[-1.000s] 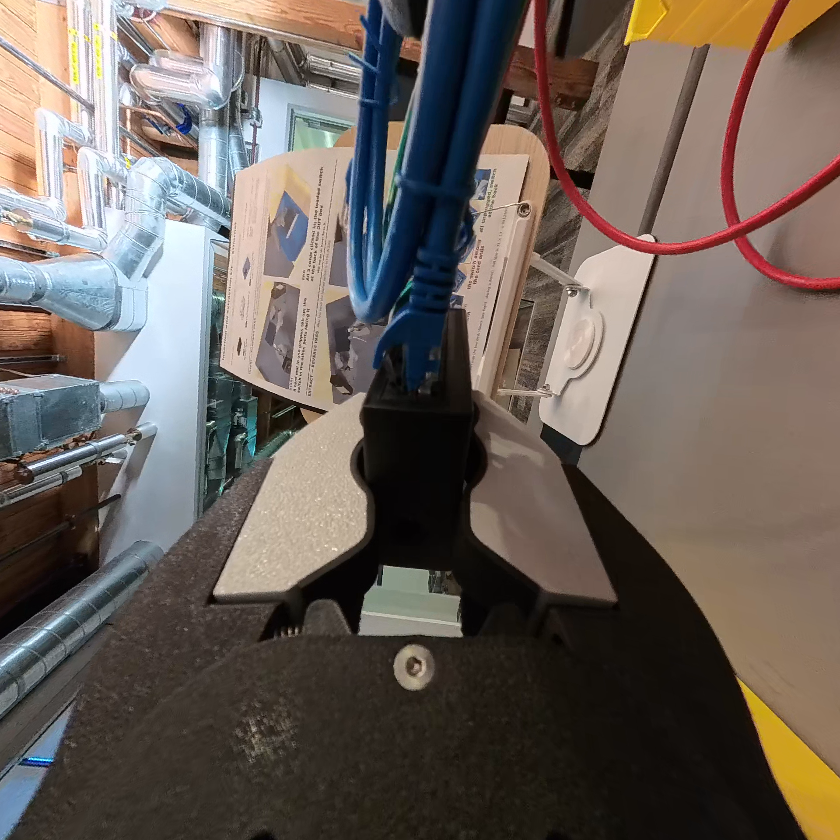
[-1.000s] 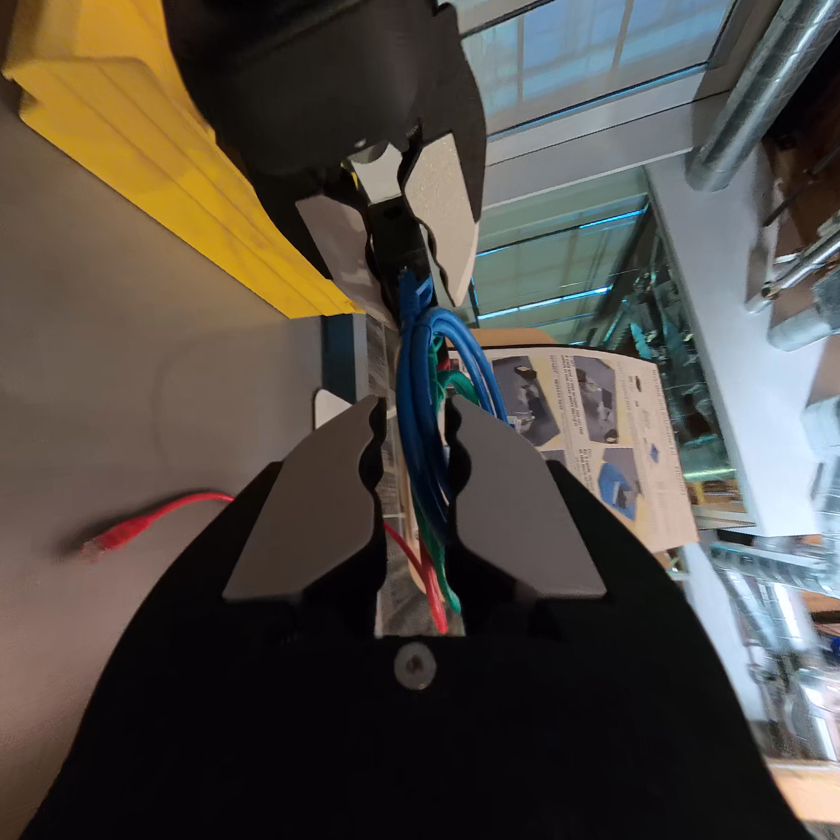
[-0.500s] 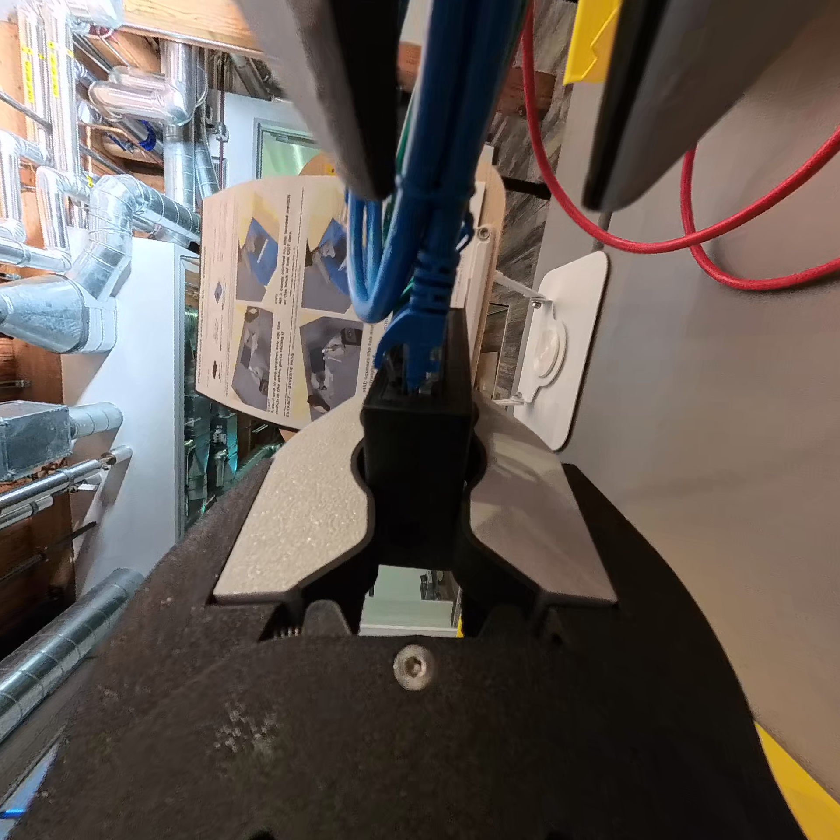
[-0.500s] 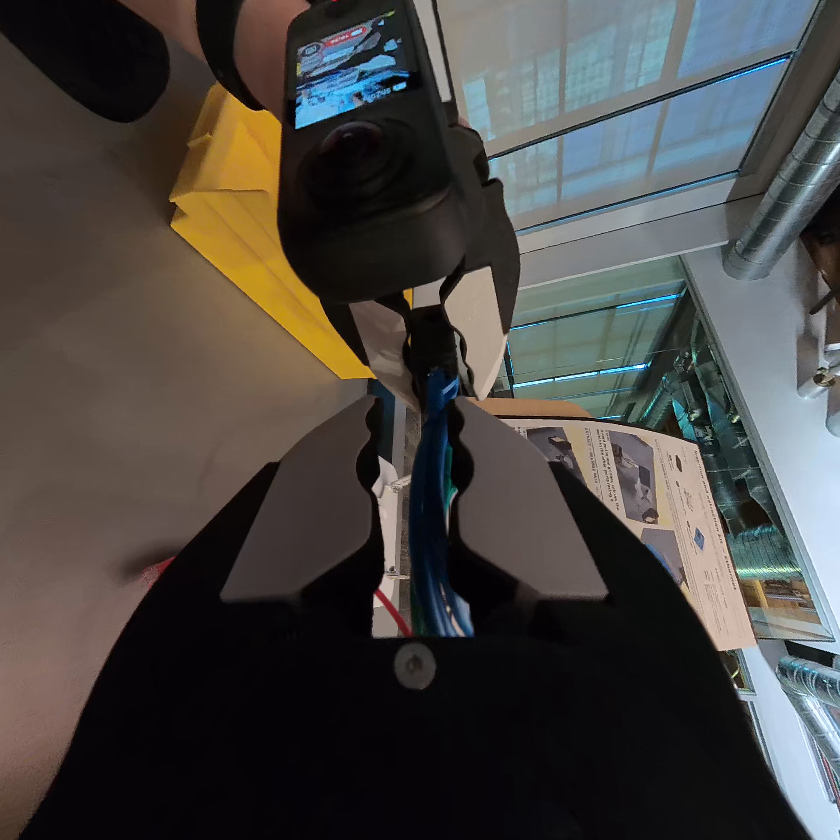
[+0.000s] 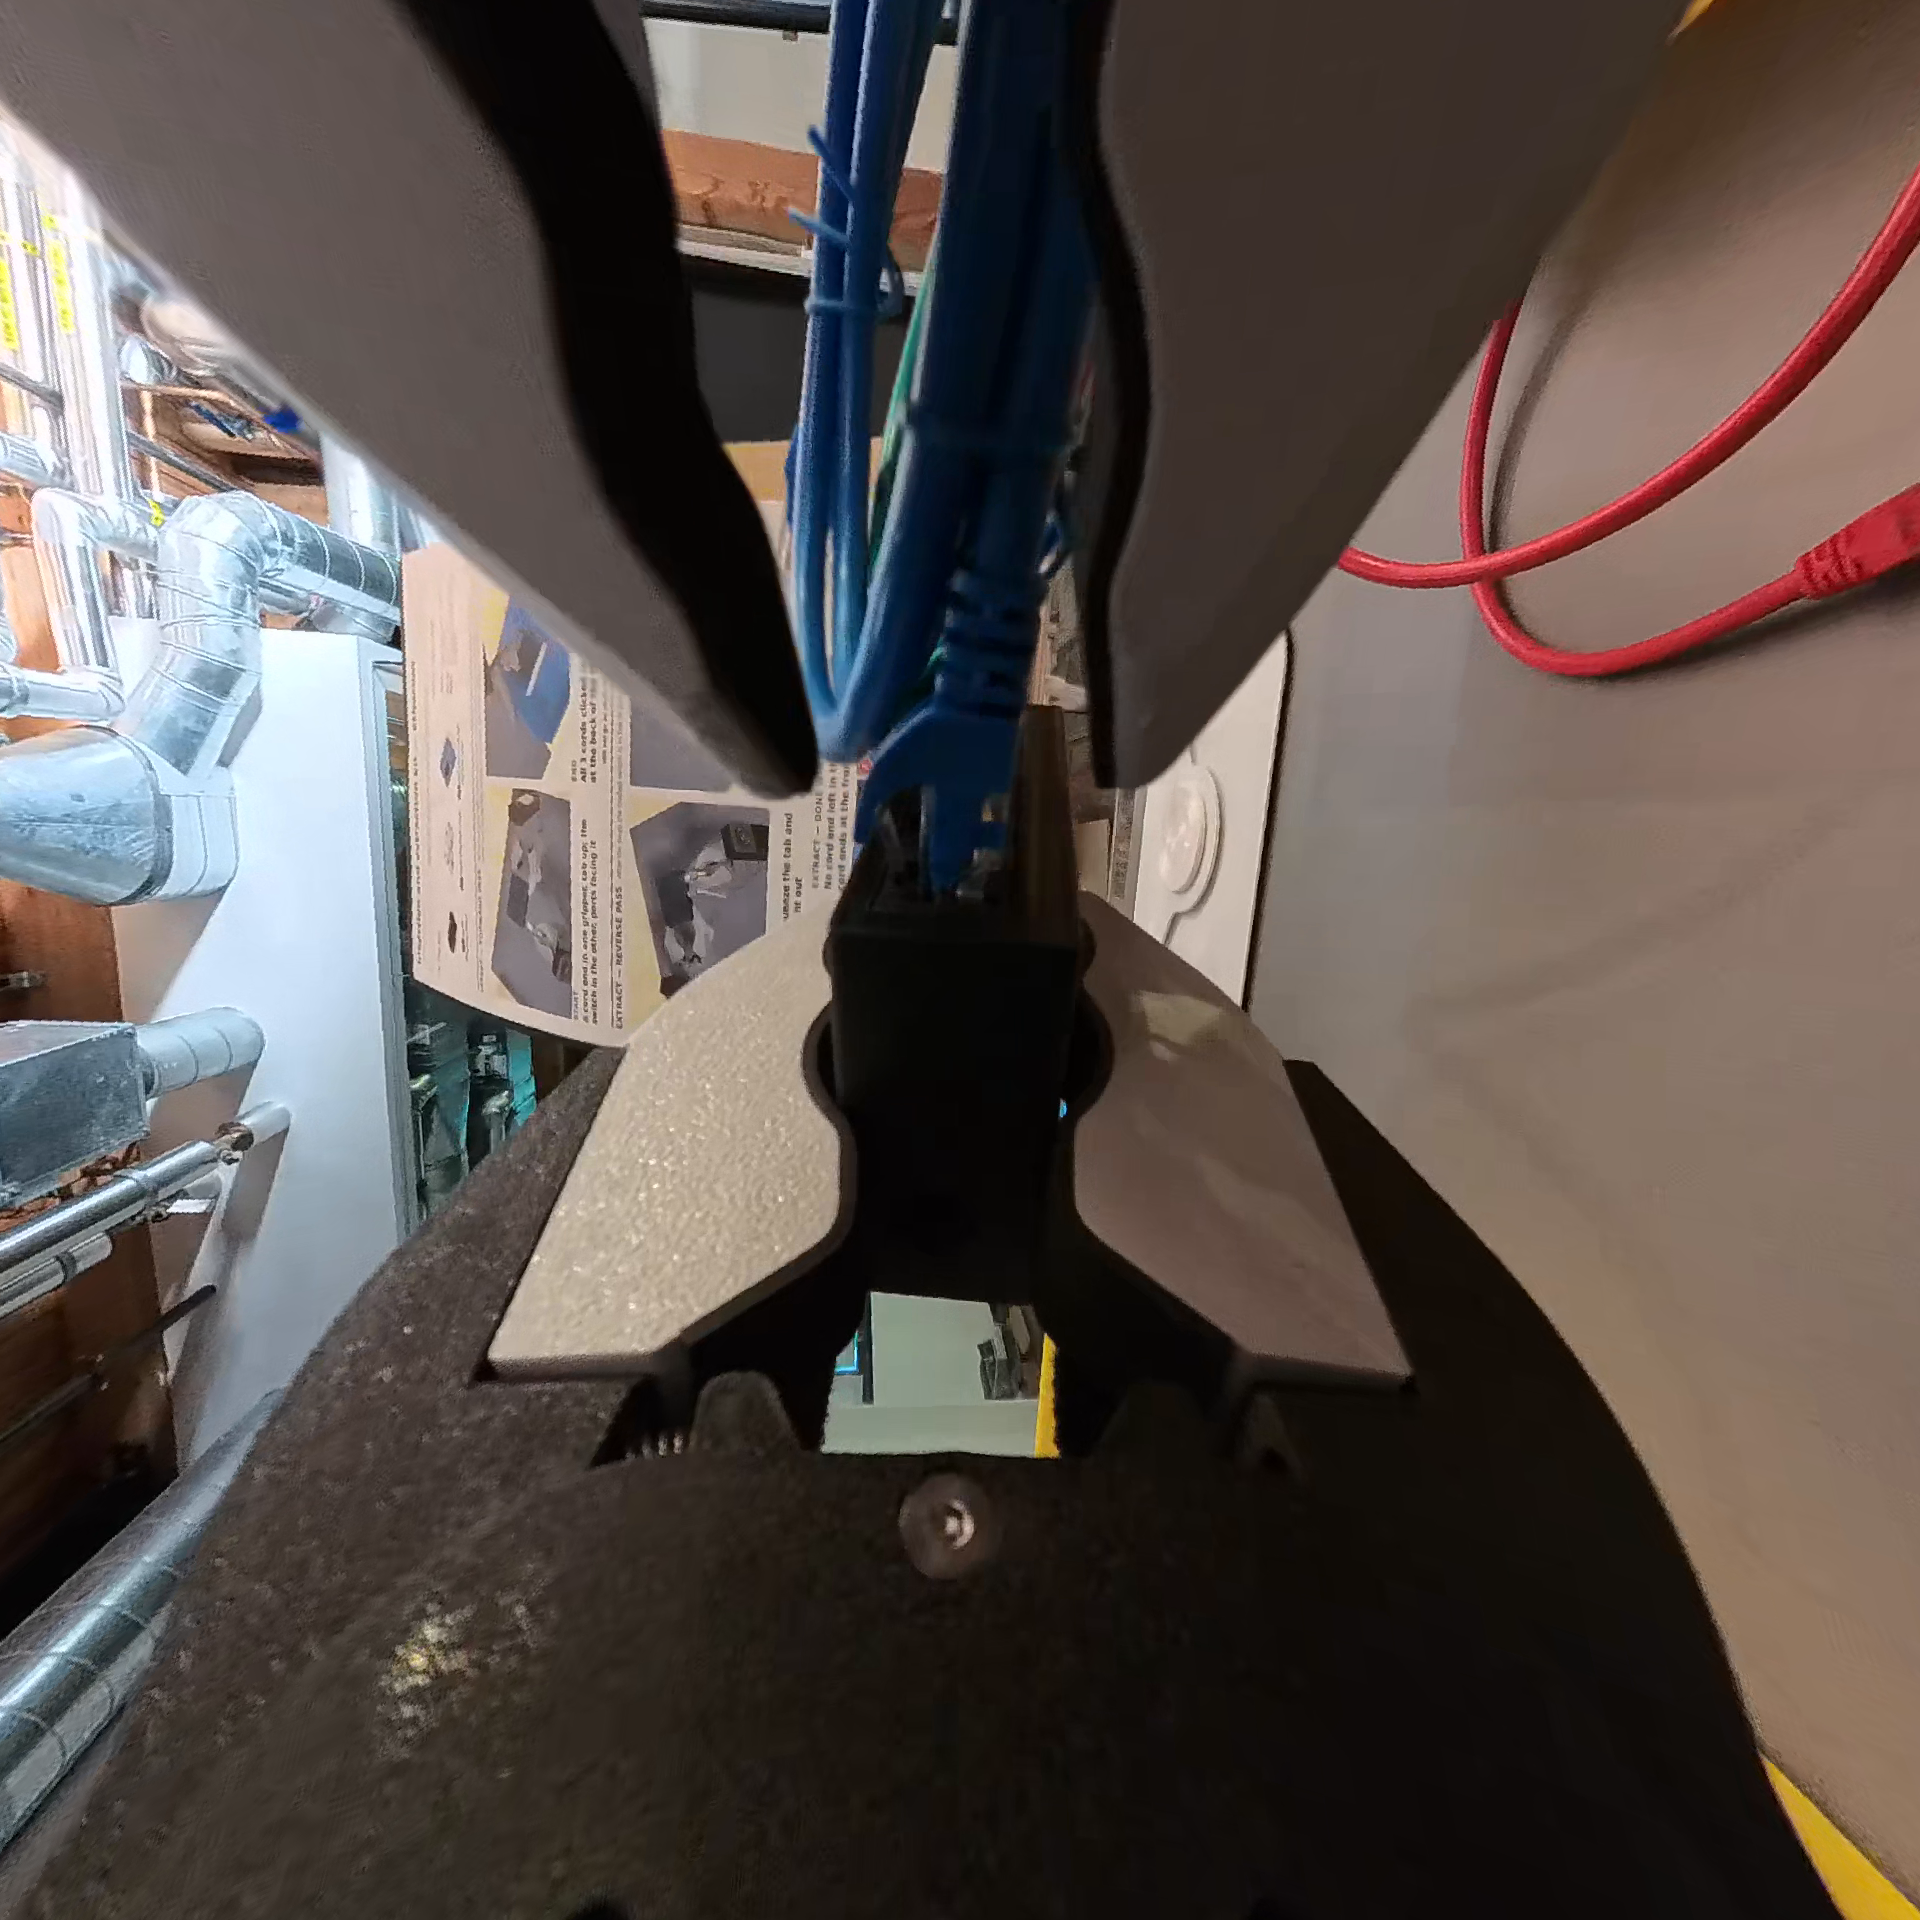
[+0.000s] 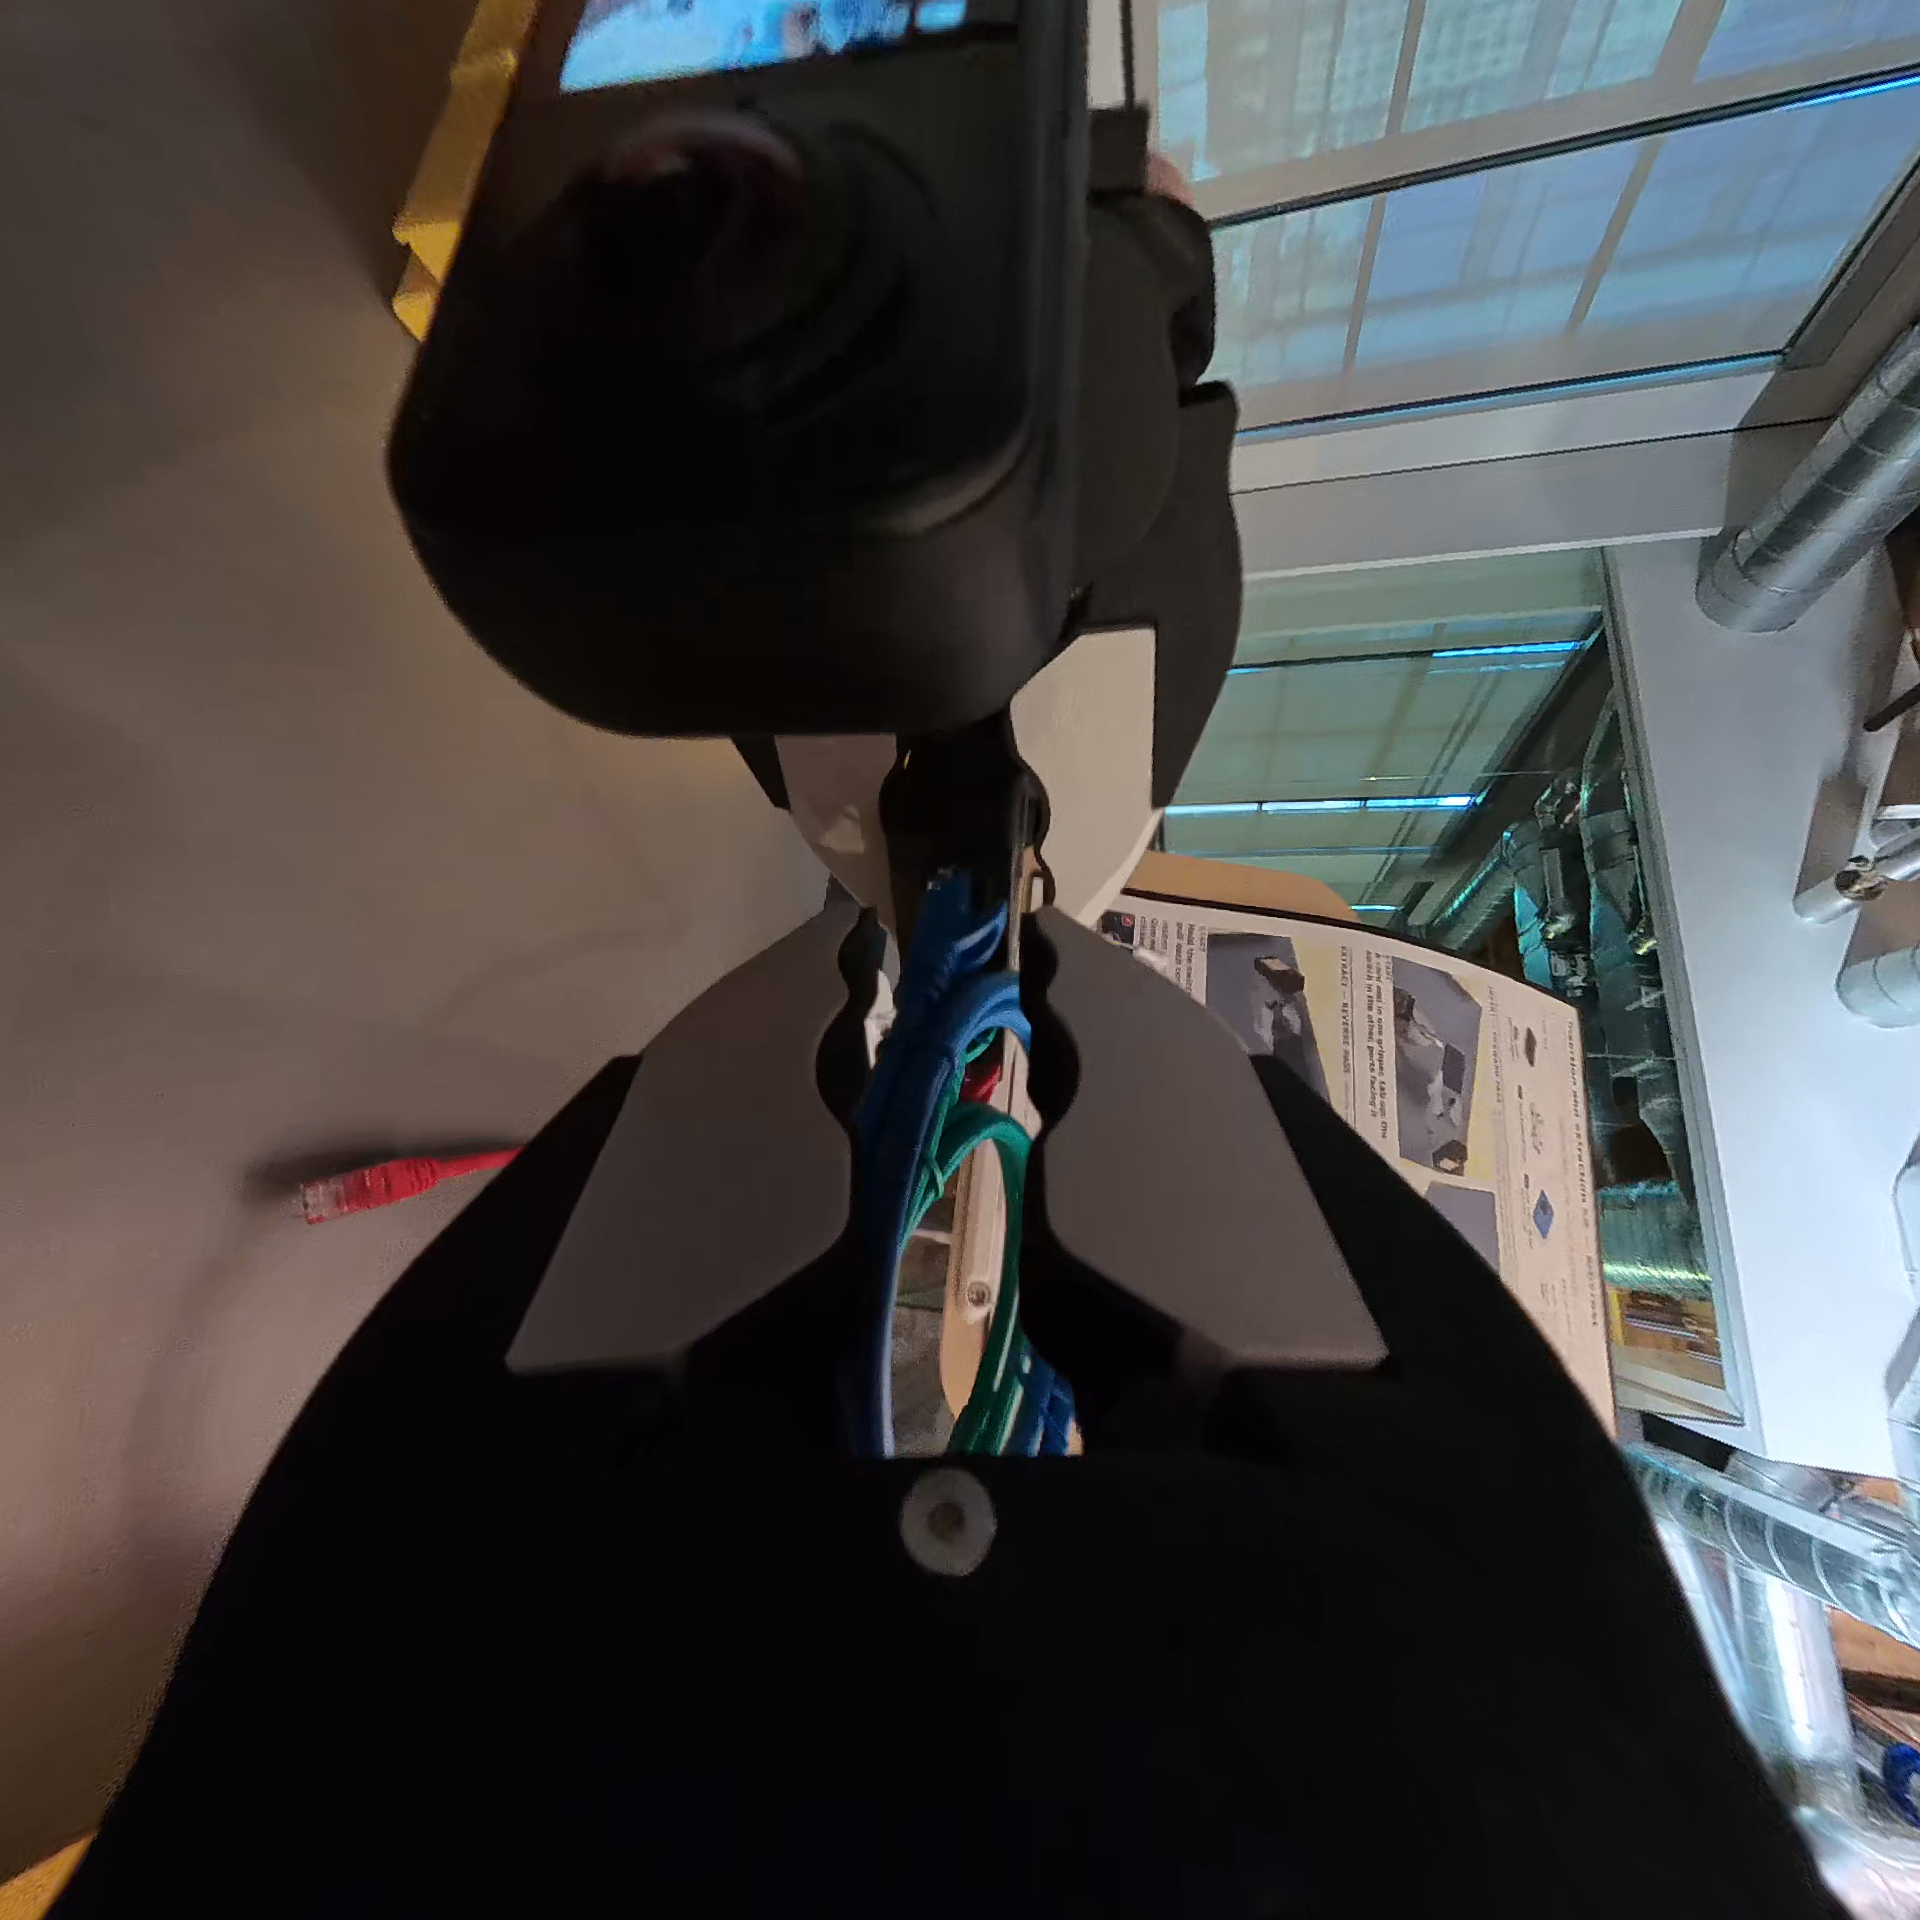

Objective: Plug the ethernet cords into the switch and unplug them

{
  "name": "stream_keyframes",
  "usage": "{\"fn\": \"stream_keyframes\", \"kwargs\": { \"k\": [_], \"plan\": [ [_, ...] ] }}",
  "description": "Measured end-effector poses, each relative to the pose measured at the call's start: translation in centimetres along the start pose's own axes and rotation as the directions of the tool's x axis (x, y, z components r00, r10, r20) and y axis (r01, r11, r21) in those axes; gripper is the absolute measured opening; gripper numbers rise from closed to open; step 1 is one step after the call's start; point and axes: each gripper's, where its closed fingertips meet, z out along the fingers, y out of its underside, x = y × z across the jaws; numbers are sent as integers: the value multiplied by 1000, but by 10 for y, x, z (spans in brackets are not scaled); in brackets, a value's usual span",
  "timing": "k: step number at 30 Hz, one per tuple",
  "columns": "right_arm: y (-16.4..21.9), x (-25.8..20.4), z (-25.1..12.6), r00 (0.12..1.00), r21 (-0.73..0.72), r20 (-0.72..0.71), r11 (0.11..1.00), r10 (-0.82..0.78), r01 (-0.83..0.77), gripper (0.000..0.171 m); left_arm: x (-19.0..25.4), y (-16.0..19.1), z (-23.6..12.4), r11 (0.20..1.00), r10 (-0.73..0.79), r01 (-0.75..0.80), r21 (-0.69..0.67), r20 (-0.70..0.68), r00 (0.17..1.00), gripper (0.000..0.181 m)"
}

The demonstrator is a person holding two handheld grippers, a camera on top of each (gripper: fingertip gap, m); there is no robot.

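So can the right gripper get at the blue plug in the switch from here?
Probably yes. The right gripper is open, its fingers either side of the blue cord just behind the blue plug, which sits in the switch clamped by the left gripper; nothing blocks it.

Your daylight pours in from the windows, leaving the near camera body a dark silhouette. The other tongs' fingers loom blurred, and wide-angle bending curves the pipes at the edges.
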Motion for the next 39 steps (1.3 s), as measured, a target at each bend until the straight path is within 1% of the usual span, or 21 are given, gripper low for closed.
{"fn": "stream_keyframes", "kwargs": {
  "k": [4, 12, 19, 27, 33, 36, 39],
  "plan": [
    [0, -3, 2, 1000, -14, 6, 1000, -26, 26, 25, 0, -2, -1, 1000, 10, -10, 2, 5, 1000, 35],
    [2, 0, 6, 996, -62, -39, 995, -81, 78, 24, -3, -4, -3, 1000, 20, -20, -17, 13, 1000, 35],
    [-1, 10, 2, 993, -59, -91, 996, -76, 71, 19, -10, -4, -6, 1000, 8, -7, -19, 30, 1000, 35],
    [1, 9, 4, 993, -90, -85, 993, -78, 70, 20, -10, -4, -6, 1000, 20, -19, -25, 39, 999, 35],
    [1, 8, 1, 999, -95, -49, 995, -22, 18, 17, -11, -8, -7, 1000, 27, -26, -18, 55, 998, 35],
    [2, 6, 1, 1000, -101, -23, 995, 9, -11, 19, -8, -8, -5, 1000, 11, -11, -20, 37, 999, 35],
    [5, 3, 1, 1000, -112, -3, 993, 26, -26, 16, -4, -8, -3, 1000, 1, -1, -21, 20, 1000, 35]
  ]
}}
